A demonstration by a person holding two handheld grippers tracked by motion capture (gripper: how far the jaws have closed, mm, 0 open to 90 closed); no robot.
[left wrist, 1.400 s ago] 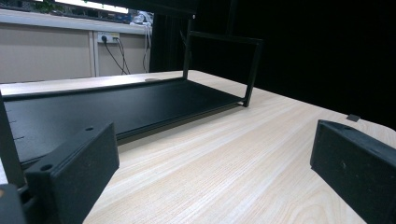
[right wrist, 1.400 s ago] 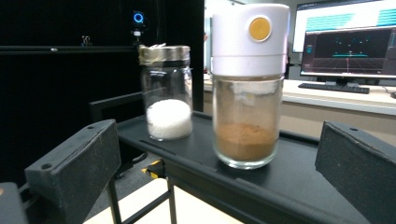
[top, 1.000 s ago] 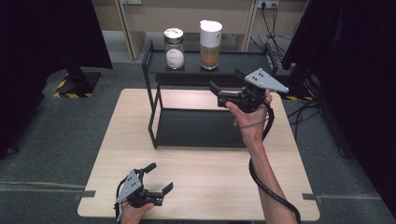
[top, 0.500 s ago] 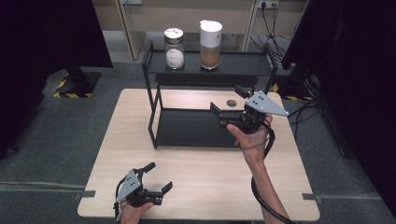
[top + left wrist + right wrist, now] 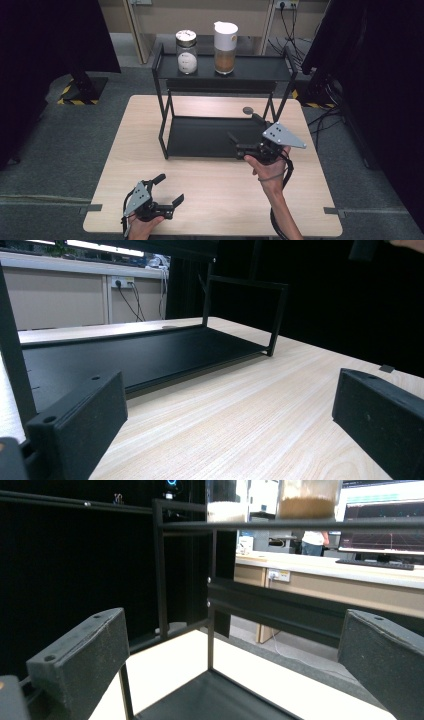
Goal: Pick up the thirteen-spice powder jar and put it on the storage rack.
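So the right gripper [image 5: 239,141] is hanging over the front right corner of the black rack [image 5: 210,136], jaws spread wide with nothing between them, pointing left and back into the frame. The two jars, the clear one [image 5: 186,51] and the white-lidded one [image 5: 225,41], stand upright on the rack's top shelf, up and behind it, so I'd guess the reach goes up and forward. The right hand is clearly nearer. The left gripper [image 5: 169,189] rests low on the counter [image 5: 220,195] near the front edge, also gaping open and empty, well apart from the rack.
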